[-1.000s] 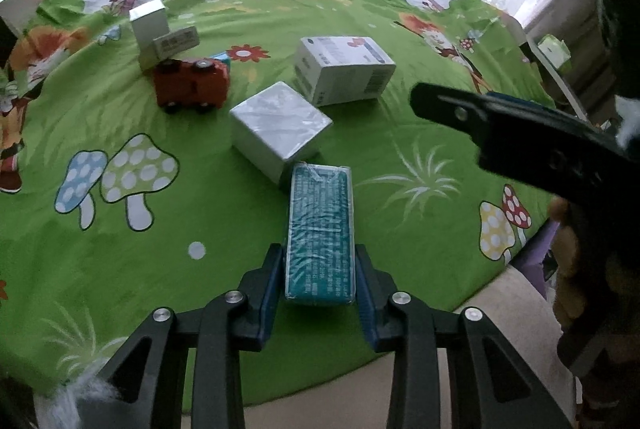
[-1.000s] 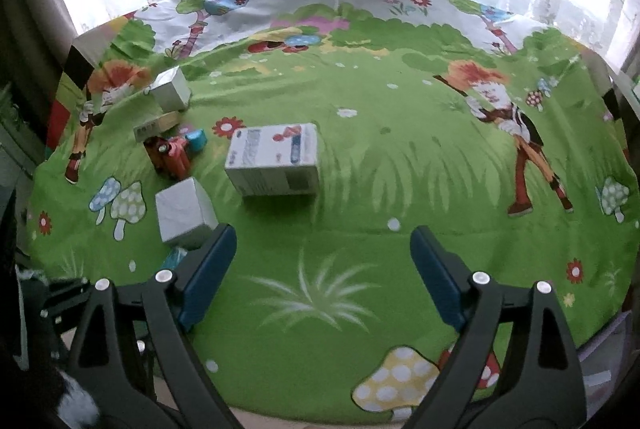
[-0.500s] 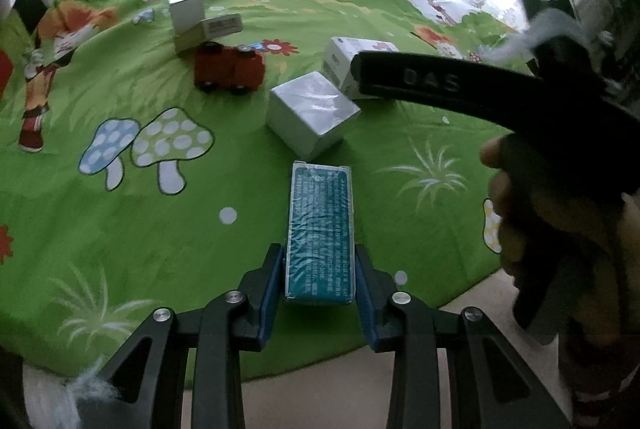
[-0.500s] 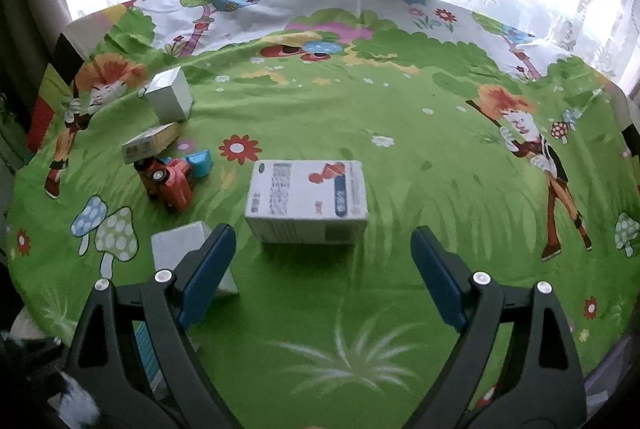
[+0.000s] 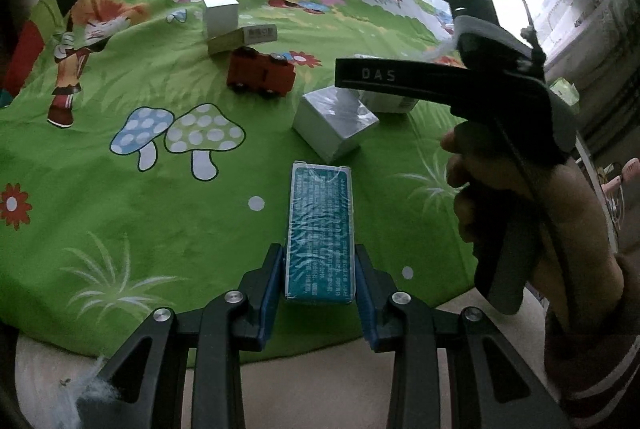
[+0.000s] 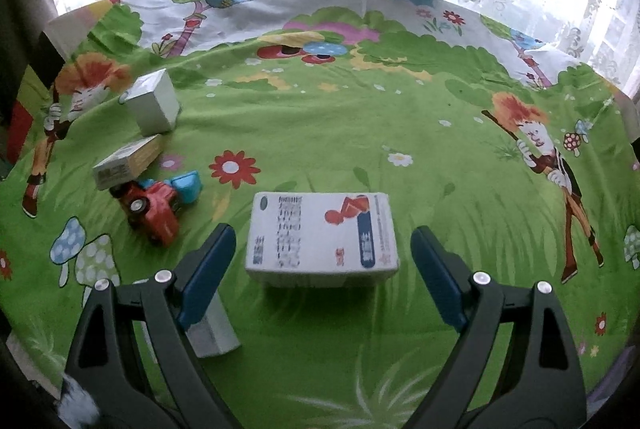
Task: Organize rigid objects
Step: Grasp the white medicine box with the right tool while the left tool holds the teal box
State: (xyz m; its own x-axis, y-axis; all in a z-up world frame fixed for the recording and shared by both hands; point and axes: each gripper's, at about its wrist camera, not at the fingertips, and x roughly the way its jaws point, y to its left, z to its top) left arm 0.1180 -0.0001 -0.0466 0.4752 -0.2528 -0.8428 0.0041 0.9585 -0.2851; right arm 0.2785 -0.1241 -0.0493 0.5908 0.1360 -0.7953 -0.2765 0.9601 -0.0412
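1. The teal box is a slim, flat rectangular pack wrapped in shiny clear film, its top face covered in fine pale print inside a light border.
2. In the left wrist view its long axis runs from 6 o'clock up to 12 o'clock, in line with the fingers; the near short end sits between the pads and the far end points toward the grey cube.
3. The left gripper is clenched on the teal box, both blue pads pressed flat against its long sides near the near end, above the green cartoon cloth.
4. The right gripper stands wide, its pads apart with nothing pinched; the white printed box lies on the cloth between and just beyond the fingertips, untouched.
5. That white box is broad and low, with rows of dark print, a red figure and a blue stripe on top; its long axis runs from 9 to 3 o'clock across the right wrist view.
6. At 10 o'clock from it lies a red toy truck, tipped on its side, with a small tan carton and a pale cube farther along.
7. A hand grips the right gripper's handle at 3 o'clock in the left view.
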